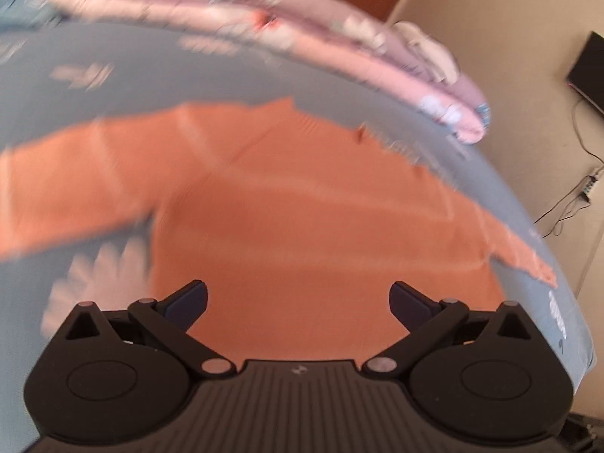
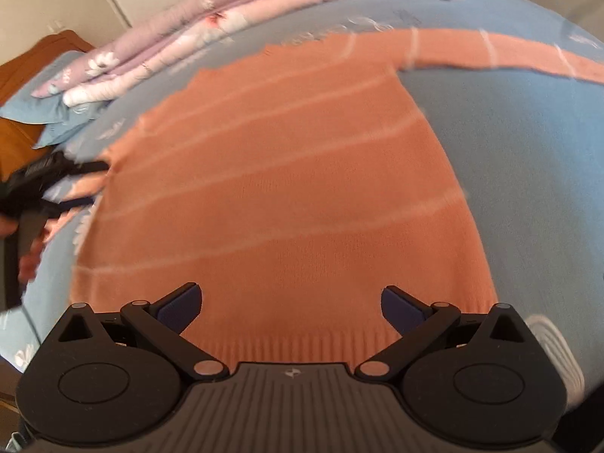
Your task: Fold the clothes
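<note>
Both the left gripper (image 1: pixel 298 304) and right gripper (image 2: pixel 291 307) hung wide apart, empty, over a soft, limp orange sweater (image 2: pixel 279 188) spread flat on the bed (image 2: pixel 490 120), likeliest pinched at hem or sleeve.

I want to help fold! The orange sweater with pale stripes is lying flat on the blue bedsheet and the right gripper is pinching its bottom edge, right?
Not quite. The right wrist view shows the right gripper wide open above the hem, pinching nothing. The rest is right: the orange sweater with pale stripes lies flat on the blue bedsheet.
</note>
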Action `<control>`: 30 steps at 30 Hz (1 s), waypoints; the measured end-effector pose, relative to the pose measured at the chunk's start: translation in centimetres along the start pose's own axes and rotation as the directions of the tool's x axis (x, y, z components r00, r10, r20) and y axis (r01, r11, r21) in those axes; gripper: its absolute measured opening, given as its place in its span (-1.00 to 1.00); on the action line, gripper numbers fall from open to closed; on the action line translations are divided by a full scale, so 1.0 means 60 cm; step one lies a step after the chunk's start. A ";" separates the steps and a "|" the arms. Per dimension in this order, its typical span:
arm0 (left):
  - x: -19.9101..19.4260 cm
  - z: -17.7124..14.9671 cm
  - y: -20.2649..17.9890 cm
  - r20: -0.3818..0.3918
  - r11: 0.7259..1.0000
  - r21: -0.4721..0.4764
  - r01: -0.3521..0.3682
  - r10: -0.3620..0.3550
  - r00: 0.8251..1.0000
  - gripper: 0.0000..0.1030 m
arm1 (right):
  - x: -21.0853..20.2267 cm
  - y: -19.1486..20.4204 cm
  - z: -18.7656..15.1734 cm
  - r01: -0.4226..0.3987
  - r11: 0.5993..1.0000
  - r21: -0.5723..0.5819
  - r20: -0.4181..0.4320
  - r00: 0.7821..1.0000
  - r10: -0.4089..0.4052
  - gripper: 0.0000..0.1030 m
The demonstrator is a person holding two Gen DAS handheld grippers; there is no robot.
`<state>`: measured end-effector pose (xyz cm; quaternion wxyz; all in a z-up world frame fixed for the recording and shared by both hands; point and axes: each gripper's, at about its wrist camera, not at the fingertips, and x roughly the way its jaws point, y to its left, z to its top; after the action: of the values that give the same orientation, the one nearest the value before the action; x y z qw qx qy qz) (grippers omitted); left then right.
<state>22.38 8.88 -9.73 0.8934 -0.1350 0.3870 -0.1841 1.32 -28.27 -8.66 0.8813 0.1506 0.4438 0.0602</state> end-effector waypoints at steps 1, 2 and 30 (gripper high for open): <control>0.020 0.018 -0.007 0.001 1.000 0.017 -0.001 0.001 1.000 0.98 | 0.003 0.002 0.006 -0.002 1.000 -0.007 0.007 1.000 0.002 1.00; 0.042 0.032 -0.012 -0.004 1.000 0.025 -0.002 0.002 1.000 0.98 | 0.008 0.001 0.011 -0.007 1.000 -0.004 0.008 1.000 0.007 1.00; 0.235 0.096 -0.078 -0.057 0.998 0.059 0.011 -0.008 0.998 0.98 | 0.038 -0.024 0.053 -0.058 0.998 0.005 0.021 0.998 0.058 1.00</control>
<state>34.52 -0.82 -13.15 0.8847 -0.1050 0.4060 -0.2036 5.16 -29.77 -9.08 0.8833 0.1665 0.4303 0.0832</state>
